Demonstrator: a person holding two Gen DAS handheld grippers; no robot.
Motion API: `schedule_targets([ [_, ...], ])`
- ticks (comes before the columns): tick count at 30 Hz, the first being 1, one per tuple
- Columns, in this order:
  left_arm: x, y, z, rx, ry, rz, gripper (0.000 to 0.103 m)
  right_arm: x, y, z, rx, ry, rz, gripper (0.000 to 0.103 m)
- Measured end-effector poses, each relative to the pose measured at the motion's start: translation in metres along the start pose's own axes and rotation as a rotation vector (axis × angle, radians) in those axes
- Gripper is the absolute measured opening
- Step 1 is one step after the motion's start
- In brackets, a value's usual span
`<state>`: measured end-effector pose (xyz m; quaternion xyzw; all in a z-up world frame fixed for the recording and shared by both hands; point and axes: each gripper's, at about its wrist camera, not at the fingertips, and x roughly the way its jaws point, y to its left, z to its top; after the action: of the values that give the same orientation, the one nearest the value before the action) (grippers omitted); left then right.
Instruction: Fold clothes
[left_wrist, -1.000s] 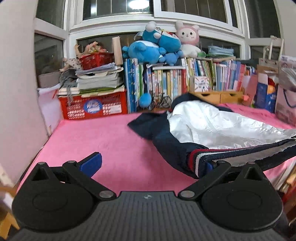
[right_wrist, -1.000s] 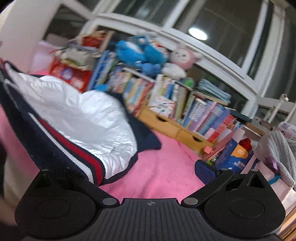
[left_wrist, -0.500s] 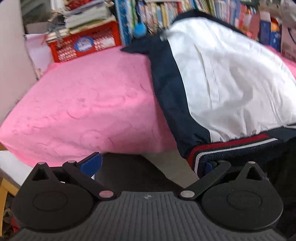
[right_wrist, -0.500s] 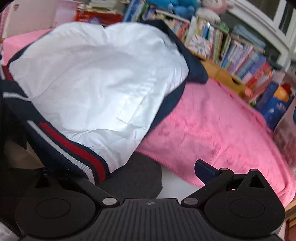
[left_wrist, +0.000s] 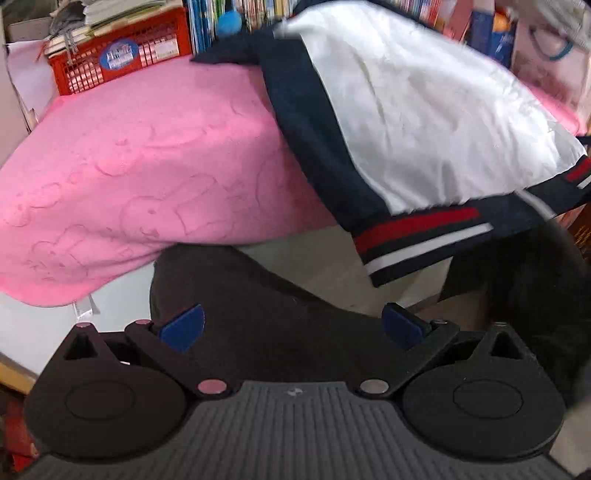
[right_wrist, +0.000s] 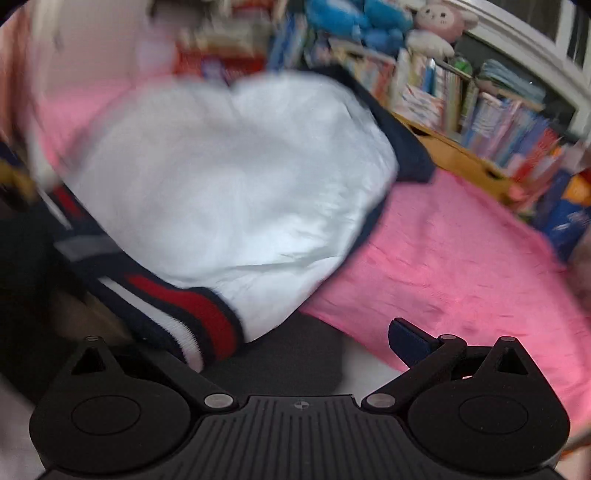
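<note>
A navy jacket with silvery white lining (left_wrist: 424, 110) lies inside out on the pink blanket (left_wrist: 129, 166), its red and white striped hem (left_wrist: 417, 232) hanging over the front edge. My left gripper (left_wrist: 291, 326) is open and empty, below and in front of the hem. In the right wrist view the jacket (right_wrist: 229, 177) fills the middle. My right gripper (right_wrist: 295, 347) is open; the striped hem (right_wrist: 195, 314) drapes over its left finger, which is hidden. The right pad (right_wrist: 410, 341) is bare.
A red crate (left_wrist: 118, 62) with papers and a row of books (right_wrist: 461, 103) with plush toys (right_wrist: 436, 22) line the back of the bed. Bags stand at the right (left_wrist: 546, 55). A person's dark legs (left_wrist: 277, 314) are below the grippers.
Both grippers pulled back and down from the bed. The left gripper let go of the hem, which now hangs free. The view tilted from the window to the bed's front edge.
</note>
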<state>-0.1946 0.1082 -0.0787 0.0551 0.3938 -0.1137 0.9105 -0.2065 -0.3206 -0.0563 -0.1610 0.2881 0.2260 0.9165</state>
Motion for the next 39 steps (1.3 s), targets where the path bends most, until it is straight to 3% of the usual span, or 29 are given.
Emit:
schedule_targets([
  [2,-0.027,0.011,0.007,0.004,-0.078,-0.007,0.103,-0.02,-0.011,-0.001,0.042,-0.017,0.089,0.103],
  [5,-0.066,0.031,0.031,-0.011,-0.25,0.003,0.103,-0.045,-0.026,-0.004,0.064,-0.009,0.117,0.103],
  [7,-0.076,0.04,0.06,-0.053,-0.348,-0.001,0.103,-0.058,-0.036,0.002,0.069,-0.061,0.084,0.103],
  [11,-0.049,0.03,0.135,-0.068,-0.417,0.034,0.103,-0.046,-0.056,0.049,0.122,-0.227,-0.112,0.103],
  [13,-0.024,0.019,0.173,-0.075,-0.444,0.048,0.103,-0.021,-0.065,0.085,0.158,-0.262,-0.206,0.103],
  [16,0.023,-0.003,0.216,-0.096,-0.462,-0.014,0.103,0.034,-0.069,0.15,0.132,-0.289,-0.299,0.103],
  [19,0.071,-0.031,0.242,-0.096,-0.438,-0.052,0.103,0.097,-0.057,0.222,0.035,-0.312,-0.309,0.102],
  [22,0.108,-0.054,0.236,-0.034,-0.405,-0.032,0.103,0.163,-0.042,0.288,-0.125,-0.308,-0.249,0.102],
  [24,0.129,-0.061,0.229,0.012,-0.374,0.024,0.103,0.216,-0.027,0.322,-0.262,-0.28,-0.263,0.102],
  [27,0.157,-0.062,0.22,0.037,-0.292,0.092,0.102,0.293,-0.01,0.347,-0.414,-0.154,-0.301,0.103],
  [28,0.16,-0.06,0.221,0.029,-0.265,0.086,0.103,0.32,-0.006,0.353,-0.451,-0.095,-0.318,0.1],
  [30,0.165,-0.054,0.223,0.013,-0.216,0.067,0.103,0.366,-0.009,0.362,-0.456,0.052,-0.323,0.048],
  [31,0.167,-0.051,0.223,0.003,-0.201,0.054,0.103,0.379,-0.015,0.363,-0.407,0.11,-0.334,0.007],
  [32,0.168,-0.048,0.224,-0.007,-0.189,0.048,0.103,0.38,-0.023,0.362,-0.353,0.113,-0.35,0.006],
  [35,0.17,-0.042,0.224,-0.018,-0.174,0.031,0.103,0.339,-0.059,0.365,-0.25,-0.008,-0.414,0.005],
  [37,0.17,-0.04,0.223,-0.017,-0.171,0.028,0.103,0.29,-0.1,0.362,-0.139,-0.087,-0.541,0.005],
  [39,0.17,-0.039,0.223,-0.016,-0.171,0.028,0.103,0.239,-0.146,0.346,-0.041,-0.113,-0.661,0.005],
])
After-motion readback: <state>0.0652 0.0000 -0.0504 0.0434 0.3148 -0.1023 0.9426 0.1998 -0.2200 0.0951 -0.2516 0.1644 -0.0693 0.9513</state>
